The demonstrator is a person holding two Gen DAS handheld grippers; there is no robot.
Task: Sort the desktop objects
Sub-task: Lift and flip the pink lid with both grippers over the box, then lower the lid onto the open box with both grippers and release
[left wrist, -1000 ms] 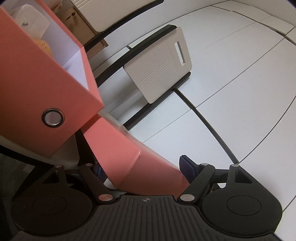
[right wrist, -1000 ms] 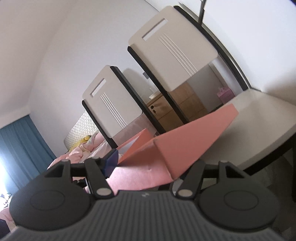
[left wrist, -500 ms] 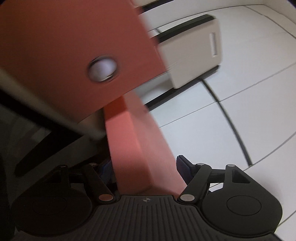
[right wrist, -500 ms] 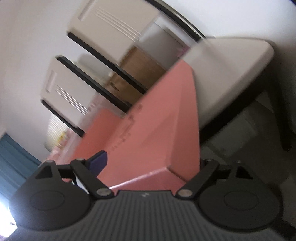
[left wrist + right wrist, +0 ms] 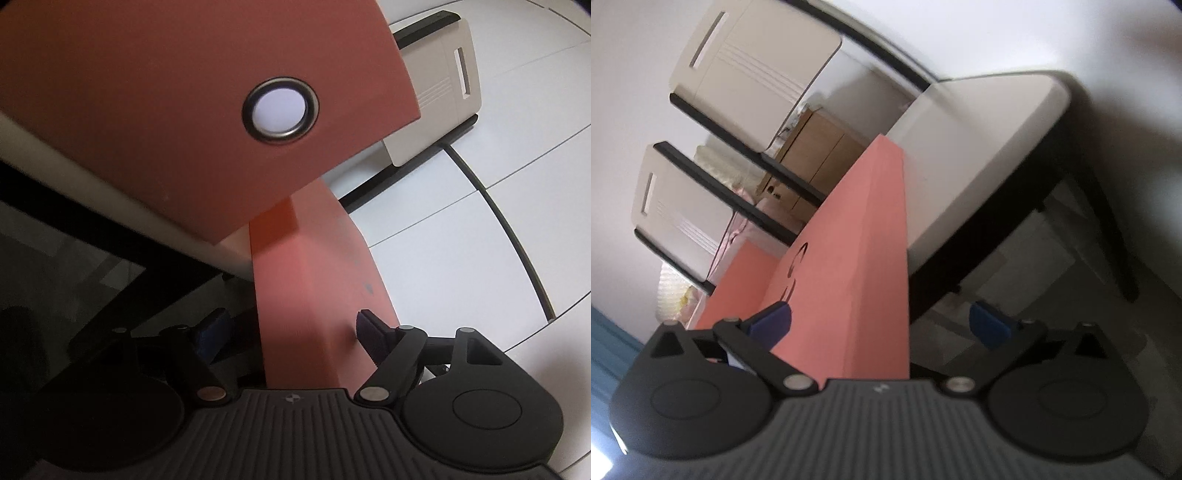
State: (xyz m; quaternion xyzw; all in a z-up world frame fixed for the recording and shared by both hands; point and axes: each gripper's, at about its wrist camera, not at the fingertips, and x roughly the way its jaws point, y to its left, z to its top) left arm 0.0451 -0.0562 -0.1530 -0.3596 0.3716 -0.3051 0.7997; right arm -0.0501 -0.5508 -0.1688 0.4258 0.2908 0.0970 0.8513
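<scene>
Pink box lid [image 5: 314,295] between my left gripper [image 5: 291,332] pads, jaws opening, right gripper [image 5: 882,321] opening, pads clear of lid.

The cream-topped counter [image 5: 990,147] on dark legs carries a salmon-pink box lid [image 5: 857,258], which lies along its near edge and overhangs it. In the left wrist view a pink storage box [image 5: 147,122] with a metal-ringed hole rests on the counter.
</scene>
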